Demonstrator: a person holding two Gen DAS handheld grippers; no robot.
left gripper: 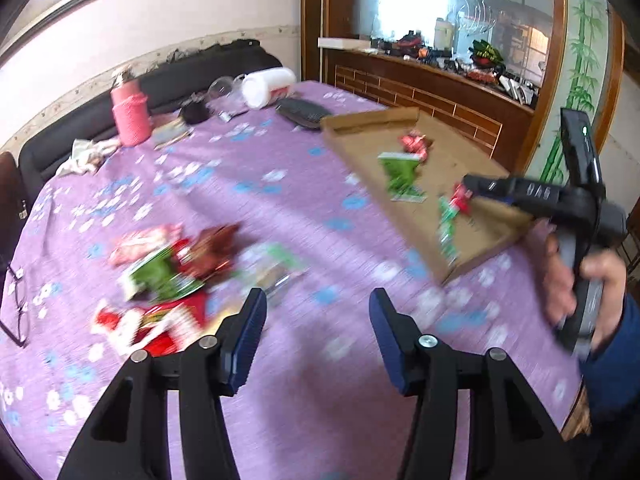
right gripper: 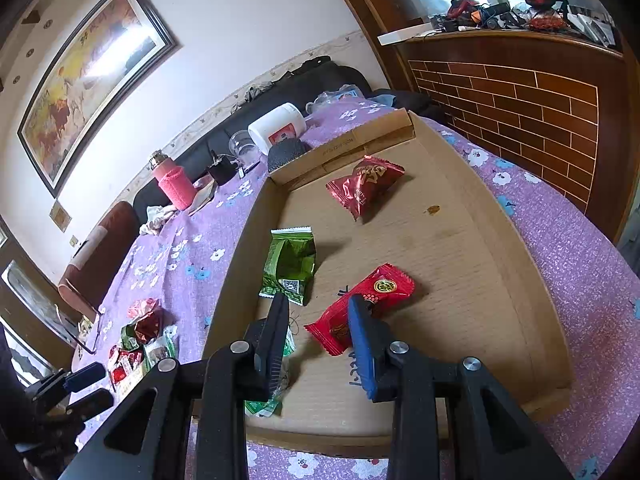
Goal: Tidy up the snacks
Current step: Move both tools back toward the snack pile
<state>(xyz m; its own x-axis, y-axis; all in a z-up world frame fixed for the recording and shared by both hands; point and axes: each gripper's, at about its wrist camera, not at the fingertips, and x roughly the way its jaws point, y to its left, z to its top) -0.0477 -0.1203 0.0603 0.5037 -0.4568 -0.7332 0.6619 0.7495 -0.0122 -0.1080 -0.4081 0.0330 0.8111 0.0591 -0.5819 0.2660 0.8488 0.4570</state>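
A flat cardboard tray [right gripper: 496,248] lies on the purple flowered table; it also shows in the left wrist view [left gripper: 360,128]. In it lie a dark red packet [right gripper: 366,184], a green packet [right gripper: 290,264], a bright red packet [right gripper: 360,312] and another green packet [right gripper: 276,392] partly under my fingers. My right gripper [right gripper: 318,340] is open and empty over the tray, just above the bright red packet. A pile of loose snack packets [left gripper: 168,280] lies on the cloth left of my left gripper [left gripper: 318,324], which is open and empty above the table. The left view is blurred.
At the table's far edge stand a pink bottle [left gripper: 130,114], a white tub on its side [left gripper: 266,86], a clear cup [left gripper: 220,88] and a dark object [left gripper: 304,112]. Glasses [left gripper: 18,308] lie at the left edge. A wooden cabinet [right gripper: 520,104] stands behind the tray.
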